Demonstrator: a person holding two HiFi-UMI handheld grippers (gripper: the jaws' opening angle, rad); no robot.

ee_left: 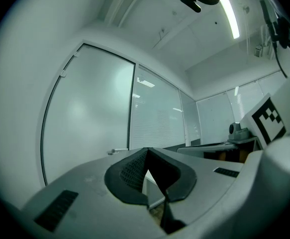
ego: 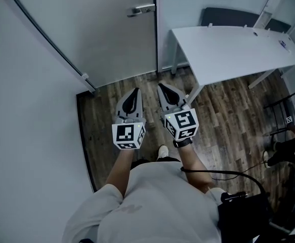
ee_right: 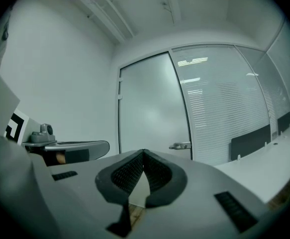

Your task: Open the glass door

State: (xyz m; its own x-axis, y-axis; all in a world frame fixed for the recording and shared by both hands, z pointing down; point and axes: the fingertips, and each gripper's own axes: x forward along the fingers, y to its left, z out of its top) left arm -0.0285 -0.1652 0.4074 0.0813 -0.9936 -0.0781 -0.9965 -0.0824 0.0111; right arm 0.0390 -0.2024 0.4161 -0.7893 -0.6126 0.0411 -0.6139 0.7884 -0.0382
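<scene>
A frosted glass door [ego: 101,29] stands closed ahead, its metal lever handle [ego: 141,9] near its right edge. The same door [ee_right: 152,108] and handle [ee_right: 179,145] show in the right gripper view, and the door [ee_left: 90,113] with its small handle [ee_left: 117,151] in the left gripper view. My left gripper [ego: 133,94] and right gripper [ego: 163,89] are held side by side over the wood floor, both pointing level at the door, some way short of it. Both are shut with nothing between the jaws.
A white desk [ego: 233,49] stands to the right of the door, with a dark chair back [ego: 228,18] behind it. A white wall [ego: 20,110] runs along the left. Dark equipment and cables [ego: 284,156] lie at the right on the wood floor [ego: 228,115].
</scene>
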